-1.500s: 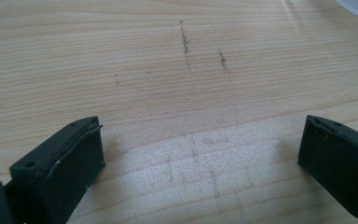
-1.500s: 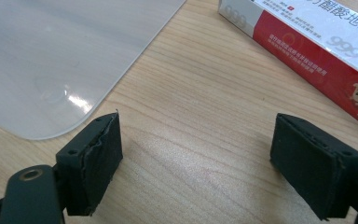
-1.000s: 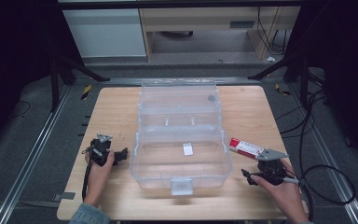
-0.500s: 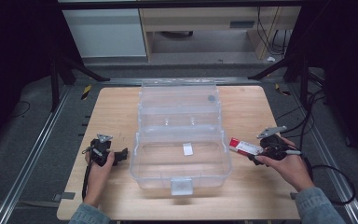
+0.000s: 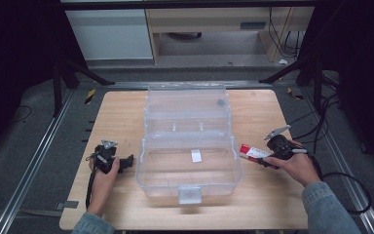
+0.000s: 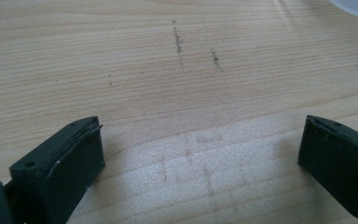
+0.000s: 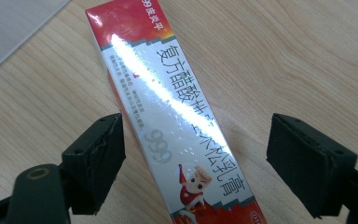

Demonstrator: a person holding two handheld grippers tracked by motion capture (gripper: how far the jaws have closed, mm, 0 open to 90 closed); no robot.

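Wood shows bare on both sides of the red-and-white carton [image 7: 177, 121], which lies flat on the desk [image 5: 272, 204] just right of the clear plastic box [image 5: 187, 161]. The right gripper [image 7: 193, 158] straddles it, jaws wide, neither pad touching. The left gripper [image 6: 200, 158] sits left of the box, jaws wide over open desk, holding nothing.
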